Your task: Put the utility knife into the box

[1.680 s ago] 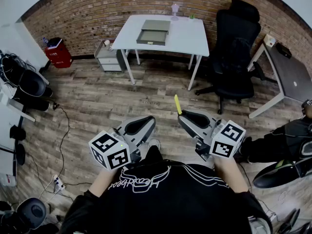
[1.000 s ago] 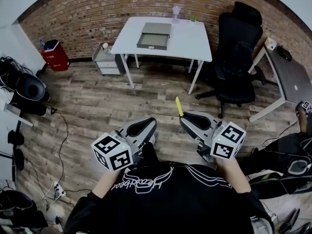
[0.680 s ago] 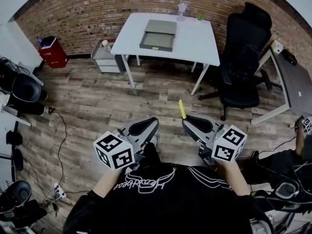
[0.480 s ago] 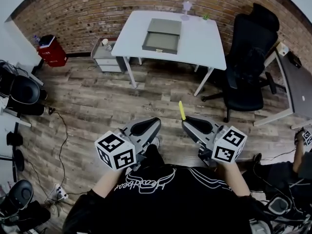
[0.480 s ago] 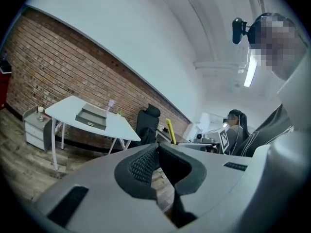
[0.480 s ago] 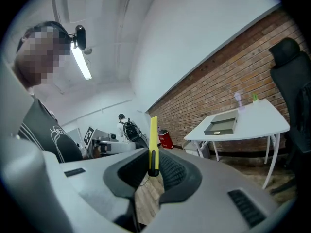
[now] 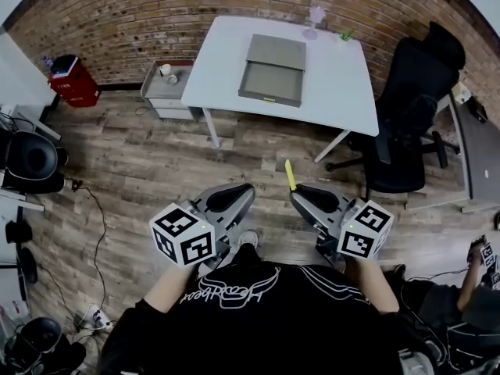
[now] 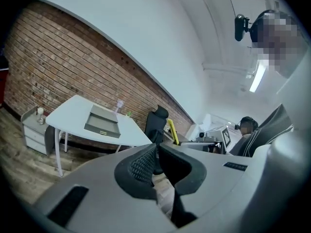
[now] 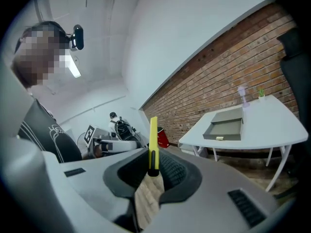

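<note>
Carry stage. My right gripper (image 7: 298, 196) was clamped on the lower end of the yellow utility knife (image 7: 289, 175), which stood up out of the jaws; my left gripper (image 7: 245, 189) had its jaws together on nothing; the grey box (image 7: 269, 95) lay open on the white table (image 7: 226, 61), well apart on the far side. Risk, as I judged it: so short a hold could let the knife pivot or slip; its tip might catch the box's near wall.

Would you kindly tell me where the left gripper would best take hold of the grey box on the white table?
Probably the front wall of the grey box, coming from the person's side: it lies open-topped with that thin wall nearest, so one jaw can slip inside and one outside.
</note>
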Action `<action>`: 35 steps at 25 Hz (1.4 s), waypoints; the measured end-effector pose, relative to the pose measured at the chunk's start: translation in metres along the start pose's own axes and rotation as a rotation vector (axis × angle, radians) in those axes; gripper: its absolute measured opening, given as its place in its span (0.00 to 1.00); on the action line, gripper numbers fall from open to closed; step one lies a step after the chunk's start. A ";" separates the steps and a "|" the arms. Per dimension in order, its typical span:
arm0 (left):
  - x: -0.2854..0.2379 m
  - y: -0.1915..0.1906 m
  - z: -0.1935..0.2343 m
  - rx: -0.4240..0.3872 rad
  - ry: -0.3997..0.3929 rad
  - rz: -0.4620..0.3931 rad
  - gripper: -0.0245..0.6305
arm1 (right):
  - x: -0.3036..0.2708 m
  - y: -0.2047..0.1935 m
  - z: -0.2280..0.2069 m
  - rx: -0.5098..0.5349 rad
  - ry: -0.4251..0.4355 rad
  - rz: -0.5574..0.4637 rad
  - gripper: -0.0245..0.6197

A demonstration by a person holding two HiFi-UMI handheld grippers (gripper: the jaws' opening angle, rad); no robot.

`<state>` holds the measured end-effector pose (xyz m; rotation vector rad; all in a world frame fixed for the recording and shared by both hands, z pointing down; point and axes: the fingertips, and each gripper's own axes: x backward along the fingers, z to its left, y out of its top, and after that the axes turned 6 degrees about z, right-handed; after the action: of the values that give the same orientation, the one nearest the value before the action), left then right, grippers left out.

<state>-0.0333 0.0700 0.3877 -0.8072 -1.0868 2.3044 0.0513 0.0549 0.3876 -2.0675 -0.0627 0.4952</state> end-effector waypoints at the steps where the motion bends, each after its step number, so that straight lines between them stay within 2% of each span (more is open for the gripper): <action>1: 0.000 0.007 0.008 -0.001 -0.005 -0.004 0.10 | -0.007 0.006 -0.004 0.007 -0.011 0.004 0.14; 9: -0.005 0.043 0.055 -0.027 -0.042 -0.014 0.10 | -0.044 0.044 -0.026 0.057 -0.075 -0.006 0.14; 15: -0.011 0.058 0.066 -0.053 -0.066 -0.010 0.10 | -0.047 0.058 -0.036 0.065 -0.117 -0.023 0.14; 22: -0.032 0.066 0.083 -0.053 -0.050 0.009 0.10 | -0.055 0.068 -0.060 0.076 -0.136 -0.017 0.14; 27: -0.044 0.088 0.102 -0.060 -0.021 -0.002 0.10 | -0.074 0.082 -0.092 0.081 -0.134 -0.002 0.14; 35: -0.061 0.118 0.168 -0.014 0.046 0.026 0.10 | -0.124 0.111 -0.170 0.096 -0.193 0.068 0.14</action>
<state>-0.1212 -0.1250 0.3983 -0.8799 -1.0798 2.2903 -0.0165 -0.1719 0.4103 -1.9283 -0.0816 0.7251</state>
